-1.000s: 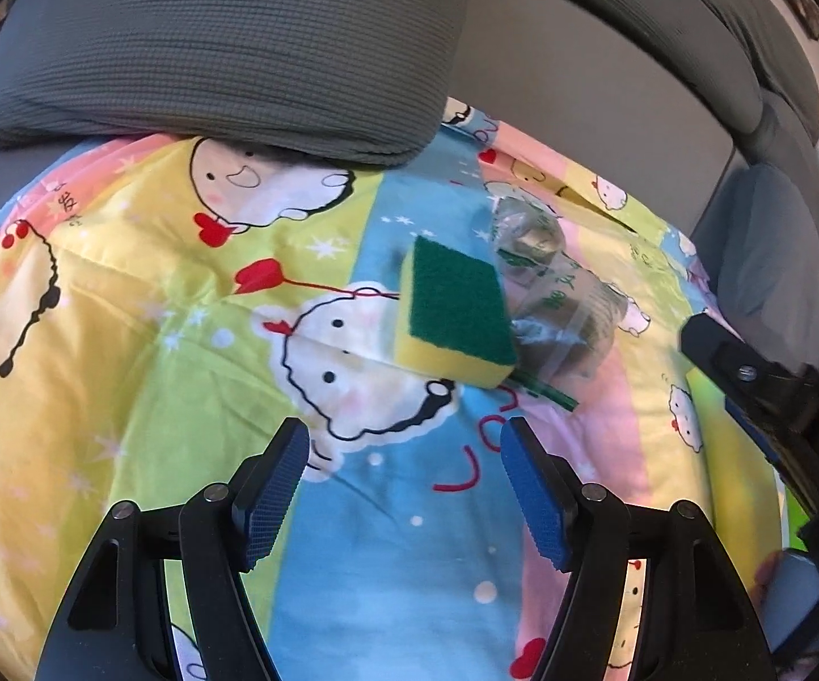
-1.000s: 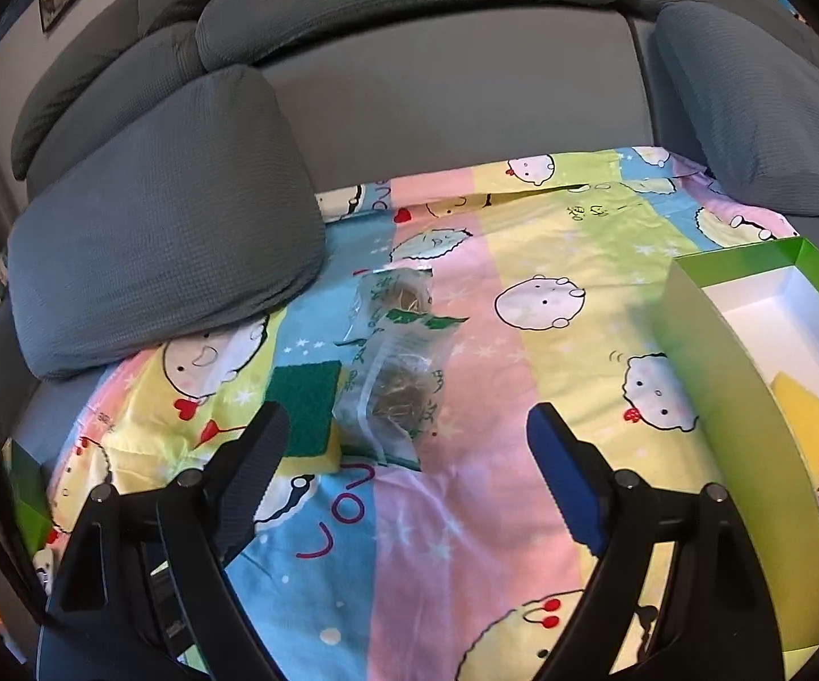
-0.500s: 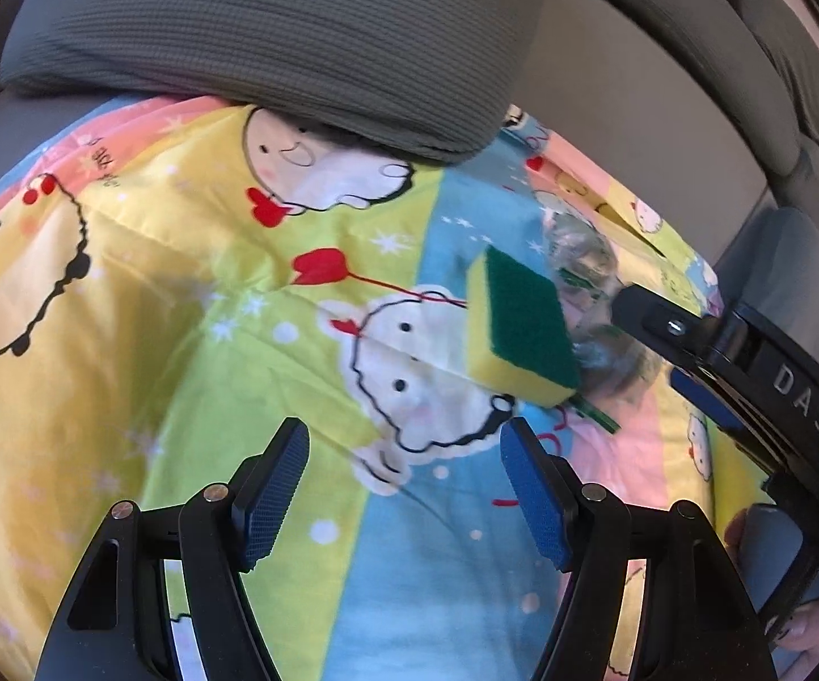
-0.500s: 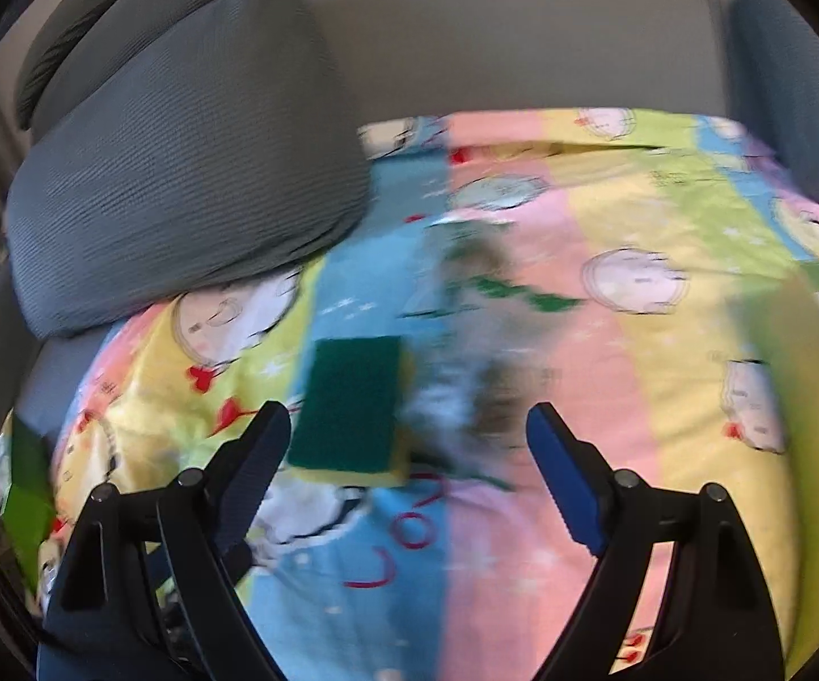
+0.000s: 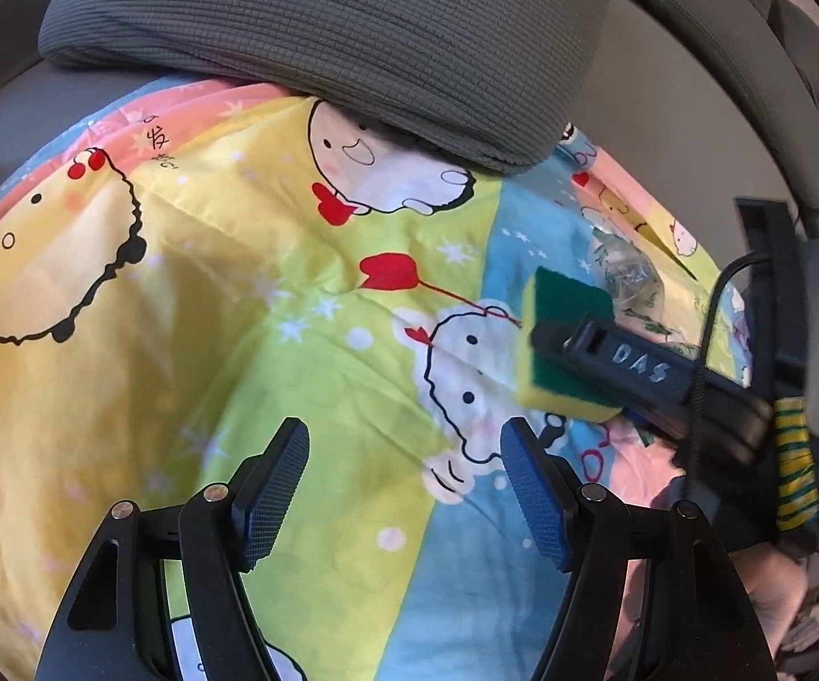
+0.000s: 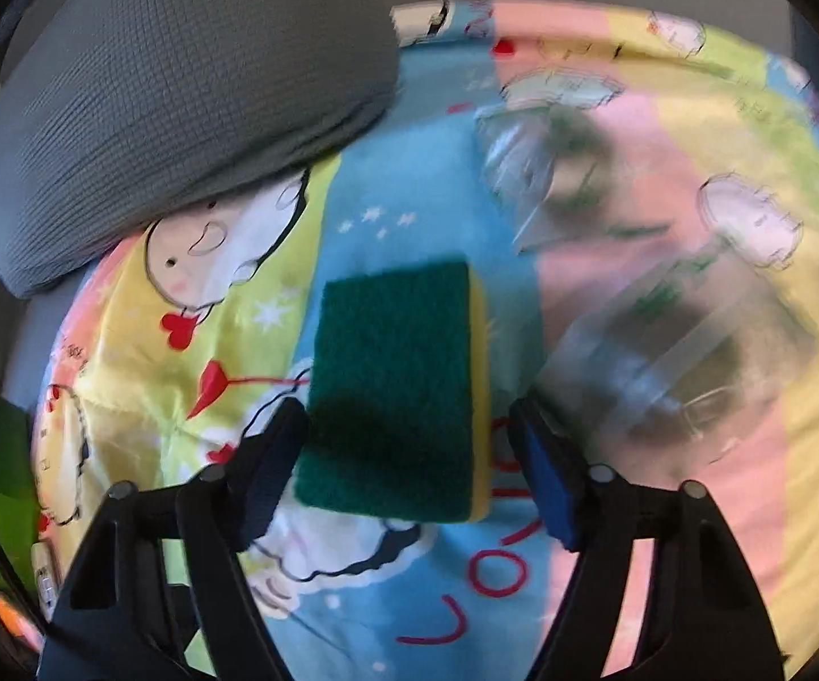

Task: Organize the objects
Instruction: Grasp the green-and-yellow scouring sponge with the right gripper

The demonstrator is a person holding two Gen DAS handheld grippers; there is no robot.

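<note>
Sofa (image 5: 665, 79): grey upholstery, smooth back panel, rounded padded top roll.
Cushion (image 5: 319, 28): grey waffle-weave fabric, plump, soft rounded corners; lies on the far edge of the sheet.
Sheet (image 5: 239, 340): thin cloth spread over the seat, lightly creased, printed in pink, yellow, green and blue stripes with cartoon figures and red hearts.
Clear bags (image 6: 653, 284): glossy transparent plastic with green print and dark contents; blurred in the right wrist view, lying on the sheet just beside the sponge's far side.
Sponge (image 6: 392, 391): rectangular block, coarse dark-green scouring face on top, yellow foam layer beneath; flat on the sheet, near the cushion's corner.
Right gripper (image 6: 404, 465): black arms with blue ribbed pads, jaws closing with the sponge between them; the left pad stands at the sponge's green edge, the right pad shows a narrow gap from the yellow side. No firm pinch visible.
Left gripper (image 5: 404, 482): same build, jaws spread about halfway, nothing between them, hovering over bare sheet, apart from the sponge.
</note>
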